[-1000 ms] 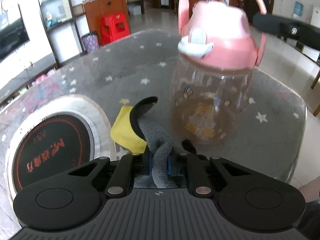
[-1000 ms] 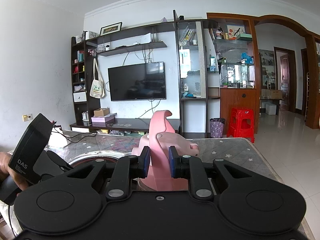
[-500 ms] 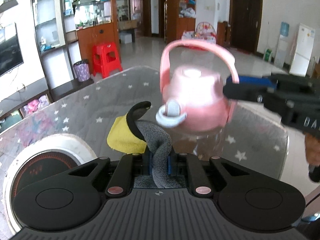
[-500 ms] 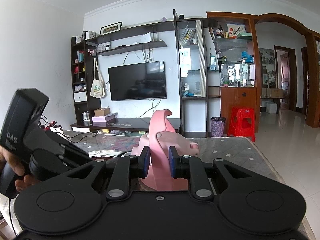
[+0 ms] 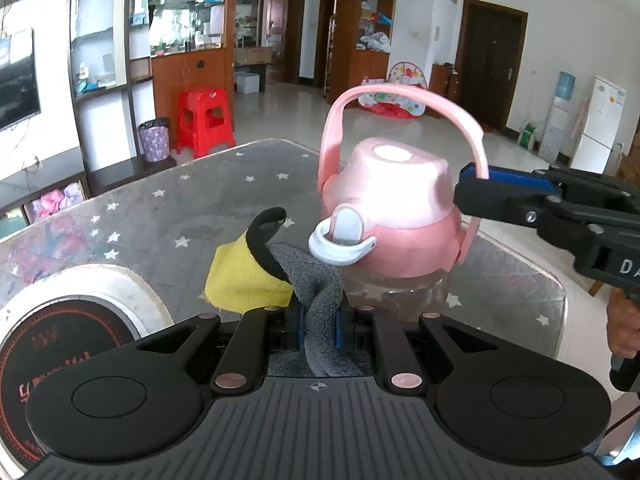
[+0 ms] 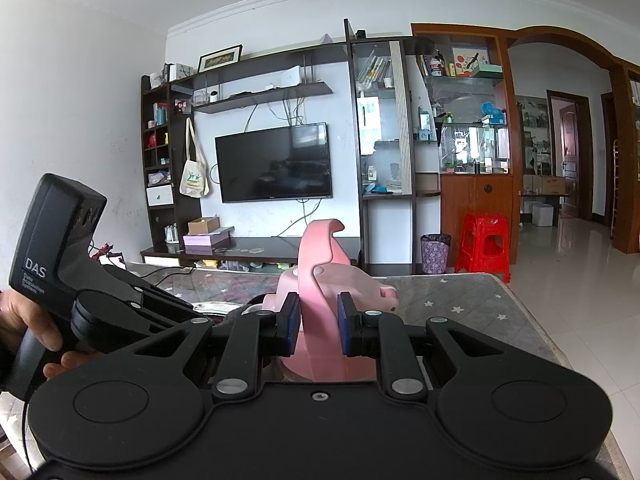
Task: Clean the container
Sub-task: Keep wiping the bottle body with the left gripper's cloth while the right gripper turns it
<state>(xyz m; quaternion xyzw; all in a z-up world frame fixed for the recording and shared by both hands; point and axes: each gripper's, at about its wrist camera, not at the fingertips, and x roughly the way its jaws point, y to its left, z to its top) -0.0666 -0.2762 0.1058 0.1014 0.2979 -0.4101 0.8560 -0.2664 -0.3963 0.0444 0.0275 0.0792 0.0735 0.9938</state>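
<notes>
Left wrist view: a clear water bottle (image 5: 396, 292) with a pink lid (image 5: 392, 216) sits just ahead of the camera, above a grey, star-patterned table (image 5: 192, 216); whether its base touches the table is hidden. A white spout cap (image 5: 340, 240) faces the camera, and a pink carry handle (image 5: 404, 100) arches upright over the lid.

The right gripper (image 5: 472, 188) reaches in level from the right, its blue-padded fingers clamped on the handle's right leg — the right wrist view confirms this, with the pink handle (image 6: 318, 304) pinched between both pads. The person's right hand (image 5: 622, 328) shows at the frame edge, wrapped around the grip.

The left gripper (image 5: 318, 328) is closed on a grey cloth (image 5: 320, 300), which bulges forward and touches the bottle's near side just under the spout cap. A yellow section of cloth (image 5: 244, 280) and a black loop (image 5: 264, 240) hang to the left.

Lower left, a round induction cooktop (image 5: 60, 340) rests on the table.

Right wrist view — the person's left hand (image 6: 24, 328) grips the left gripper's handle, angled toward the bottle.
</notes>
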